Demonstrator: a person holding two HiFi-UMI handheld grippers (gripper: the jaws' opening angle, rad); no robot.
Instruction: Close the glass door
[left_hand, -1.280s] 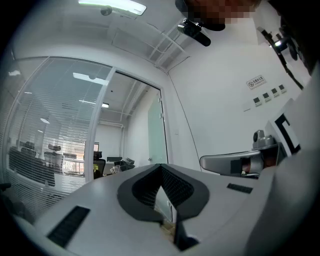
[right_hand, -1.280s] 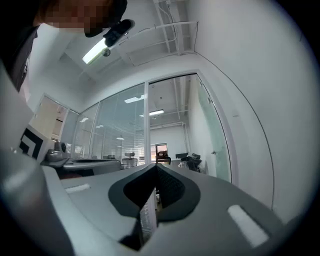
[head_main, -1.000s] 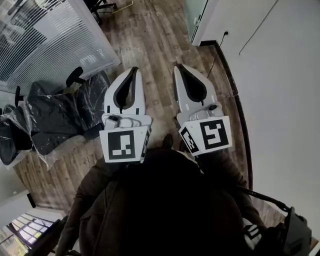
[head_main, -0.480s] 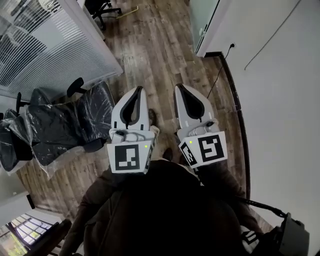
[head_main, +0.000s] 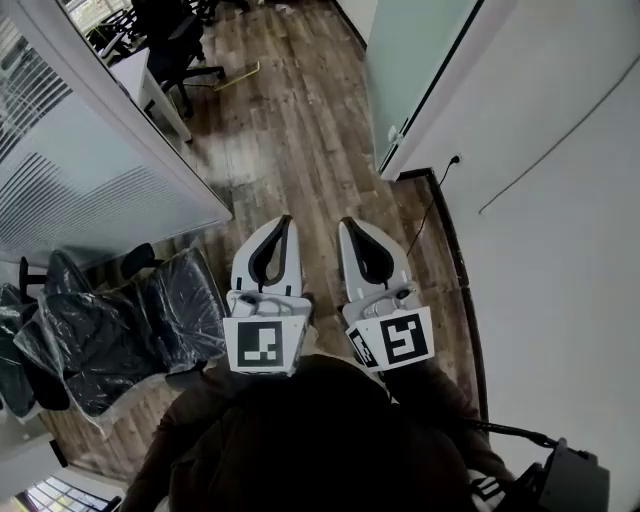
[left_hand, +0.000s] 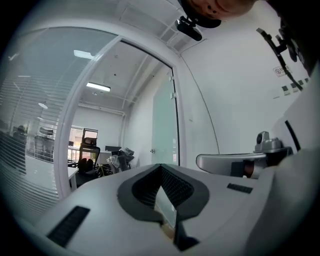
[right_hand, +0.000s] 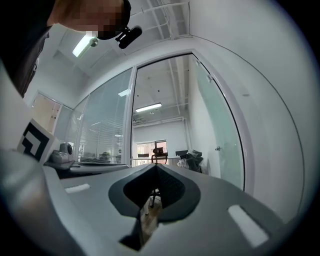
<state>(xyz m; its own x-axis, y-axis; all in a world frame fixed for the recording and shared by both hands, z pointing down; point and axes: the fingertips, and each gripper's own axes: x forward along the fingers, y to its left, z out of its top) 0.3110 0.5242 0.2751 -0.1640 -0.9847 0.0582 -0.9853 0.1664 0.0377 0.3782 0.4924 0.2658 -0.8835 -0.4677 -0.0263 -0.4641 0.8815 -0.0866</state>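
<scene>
A: Right, item one: the left hand-held gripper (head_main: 283, 222)?
B: White body, marker cube at its rear, held level over the wood floor (head_main: 290, 130). Jaws closed tip to tip, with nothing between them; the left gripper view shows only the dark hollow behind the meeting tips.
A: Item two, the right hand-held gripper (head_main: 345, 224)?
B: Just beside the left one and parallel to it. Jaws likewise pressed together and empty, as the right gripper view shows.
A: Item three, the glass door (head_main: 412, 75)?
B: One frosted, pale green panel, ahead and to the right of both grippers and well apart from them. It stands open at the right side of the passage, next to the white wall (head_main: 560, 250). There is a small fitting on its edge.
A: Sundries?
B: Black office chairs (head_main: 120, 330) wrapped in clear plastic, at the left. Behind them is a striped glass partition (head_main: 90, 170). The person's dark sleeves are at the bottom of the head view
</scene>
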